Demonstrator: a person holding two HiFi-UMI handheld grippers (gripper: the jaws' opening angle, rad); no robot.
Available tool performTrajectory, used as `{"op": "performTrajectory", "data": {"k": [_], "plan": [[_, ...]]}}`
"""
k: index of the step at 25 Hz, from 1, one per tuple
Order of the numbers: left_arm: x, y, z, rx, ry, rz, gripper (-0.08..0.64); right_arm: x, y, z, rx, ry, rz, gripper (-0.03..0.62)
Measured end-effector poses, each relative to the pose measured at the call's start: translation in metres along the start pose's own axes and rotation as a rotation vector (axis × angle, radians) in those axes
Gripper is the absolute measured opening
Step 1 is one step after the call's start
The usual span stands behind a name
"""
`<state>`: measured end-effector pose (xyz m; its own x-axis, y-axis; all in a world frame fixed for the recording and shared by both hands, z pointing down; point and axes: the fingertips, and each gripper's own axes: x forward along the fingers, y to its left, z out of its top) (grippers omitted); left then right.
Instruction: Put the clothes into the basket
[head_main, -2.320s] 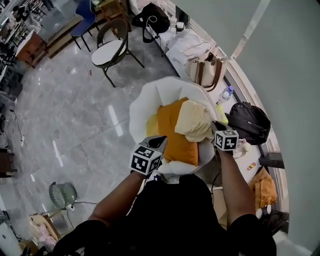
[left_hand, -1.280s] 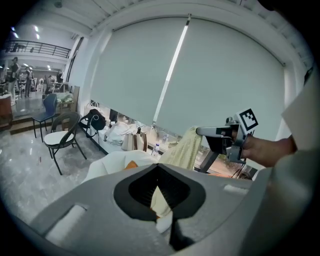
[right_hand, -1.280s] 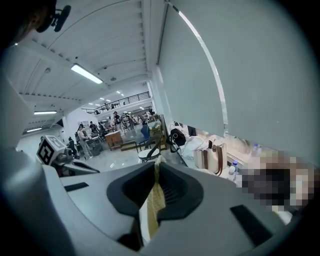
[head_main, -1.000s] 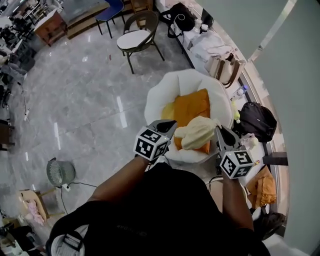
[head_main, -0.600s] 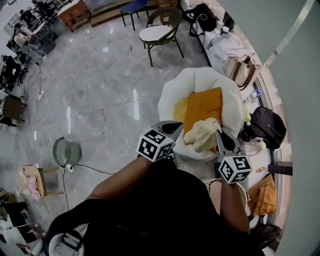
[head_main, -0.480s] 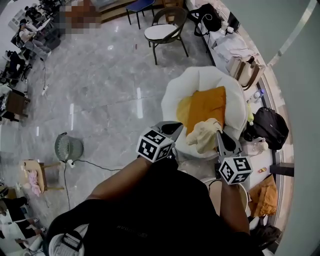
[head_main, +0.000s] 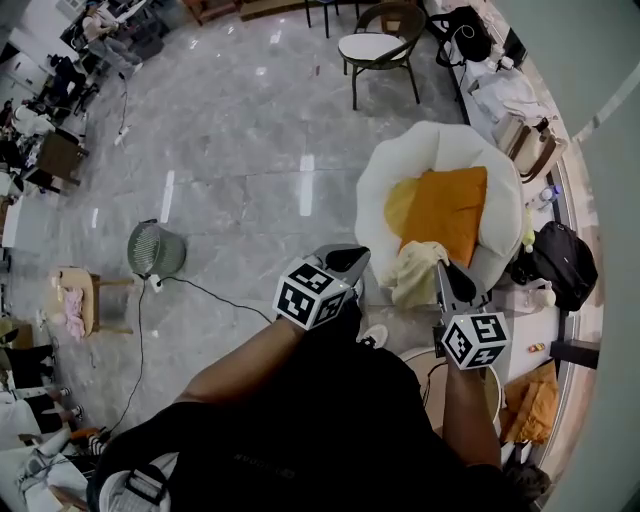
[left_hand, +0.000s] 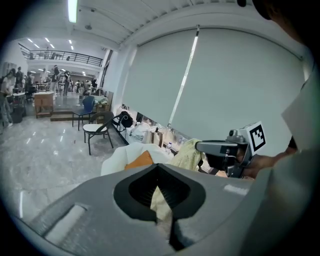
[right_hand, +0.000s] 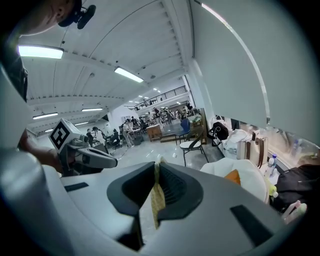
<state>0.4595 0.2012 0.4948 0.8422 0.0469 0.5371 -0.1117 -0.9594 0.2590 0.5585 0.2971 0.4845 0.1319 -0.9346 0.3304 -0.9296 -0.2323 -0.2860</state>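
Note:
A pale yellow garment (head_main: 414, 272) hangs between my two grippers, just off the front rim of a white round armchair (head_main: 400, 165) that holds an orange cushion (head_main: 448, 212). My left gripper (head_main: 352, 258) is shut on one end of the cloth (left_hand: 161, 199). The other end (right_hand: 156, 199) is pinched in my right gripper (head_main: 441, 272), also shut. Each gripper view shows a strip of the fabric between the pads. A grey mesh basket (head_main: 155, 248) stands on the floor far to the left, apart from both grippers.
A cable (head_main: 215, 297) runs across the marble floor from the basket. A chair with a white seat (head_main: 372, 46) stands behind the armchair. Bags (head_main: 528, 140) and a black backpack (head_main: 566, 262) line the ledge on the right. A small wooden stool (head_main: 76, 300) is at far left.
Both grippers have carried the garment off the cushion and back over the armchair's front rim. The view has swung left, bringing the grey basket further into the picture.

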Motion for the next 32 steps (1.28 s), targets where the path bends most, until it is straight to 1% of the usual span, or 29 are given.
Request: {"op": "performTrajectory", "data": {"k": [3,5,8,11,15,17,21,25,32], "plan": [[-0.024,0.011,-0.013,-0.022,-0.022,0.041,0.0,0.008,0.026,-0.004,-0.029,0.006,0.046,0.04],[-0.038,0.021,-0.02,-0.036,-0.034,0.068,0.0,0.015,0.045,-0.006,-0.028,0.01,0.079,0.04],[-0.06,0.035,-0.027,-0.059,-0.062,0.105,0.0,0.029,0.076,-0.01,-0.016,0.031,0.148,0.04],[-0.087,0.058,-0.033,-0.077,-0.079,0.148,0.0,0.049,0.112,-0.008,-0.041,0.054,0.217,0.04],[-0.137,0.099,-0.043,-0.101,-0.097,0.208,0.0,0.082,0.17,-0.003,-0.087,0.069,0.286,0.04],[-0.168,0.119,-0.053,-0.121,-0.108,0.243,0.0,0.1,0.2,-0.004,-0.091,0.082,0.317,0.04],[-0.23,0.168,-0.068,-0.179,-0.158,0.321,0.0,0.139,0.266,-0.005,-0.088,0.114,0.395,0.04],[-0.281,0.218,-0.085,-0.212,-0.183,0.364,0.0,0.18,0.332,-0.003,-0.096,0.128,0.447,0.04],[-0.369,0.291,-0.119,-0.26,-0.233,0.442,0.0,0.239,0.442,-0.007,-0.139,0.145,0.53,0.04]]}}
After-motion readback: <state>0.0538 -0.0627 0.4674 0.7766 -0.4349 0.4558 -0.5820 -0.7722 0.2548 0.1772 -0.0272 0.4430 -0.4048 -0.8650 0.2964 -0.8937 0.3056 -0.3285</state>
